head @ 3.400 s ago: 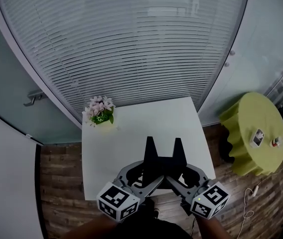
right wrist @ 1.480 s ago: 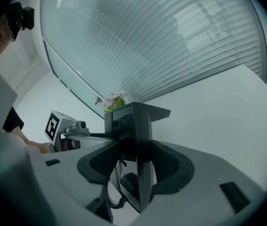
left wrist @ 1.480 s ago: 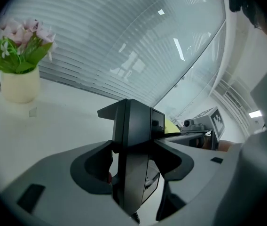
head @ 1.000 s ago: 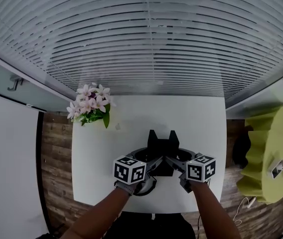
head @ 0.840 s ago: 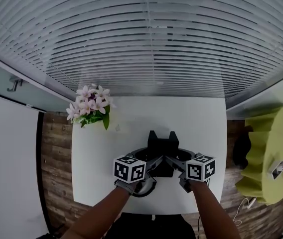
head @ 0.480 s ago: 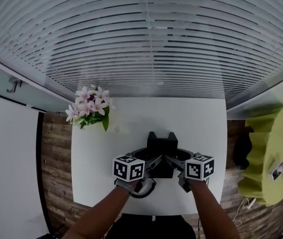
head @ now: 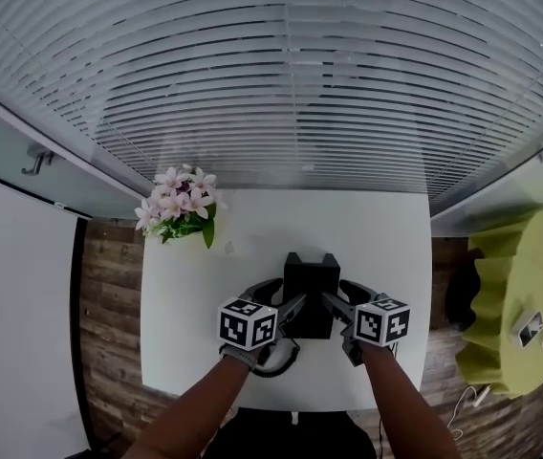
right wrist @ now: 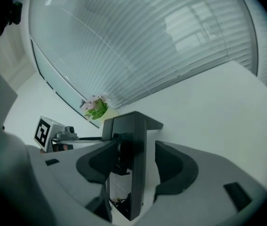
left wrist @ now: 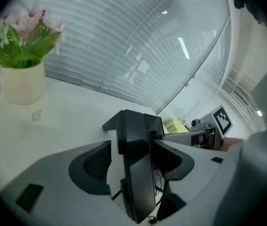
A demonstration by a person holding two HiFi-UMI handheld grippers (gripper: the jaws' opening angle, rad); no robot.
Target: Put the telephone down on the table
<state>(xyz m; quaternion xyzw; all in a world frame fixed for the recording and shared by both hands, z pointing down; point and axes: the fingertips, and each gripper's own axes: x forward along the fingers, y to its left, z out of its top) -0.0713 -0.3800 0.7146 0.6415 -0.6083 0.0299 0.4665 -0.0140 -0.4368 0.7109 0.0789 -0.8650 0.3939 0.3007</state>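
telephone sits on the white table, in the near middle, upright on its base with the two prongs at its far end; a potted flower is well apart at the far left corner; slatted blinds lie behind the table

left gripper: jaws apart with the telephone's edge standing between them; bare table shows between the left-hand jaw and the black body; the other jaw lies just beside it; no squeeze evident

right gripper: jaws opening; telephone between them; a white gap shows on the right-hand side, so the pads are not pressing on it

vs. earliest frame: the telephone was then carried between both grippers over the near edge of the table, with the table seen from farther back; it is now down on the surface, further in from that edge

vs. one second ago: the telephone has stayed in the same spot on the table; both marker cubes are about where they were; in the head view the curved jaw arms on each side now bow out wider from the black body than before; forearms unchanged, coming in from the bottom of the head view
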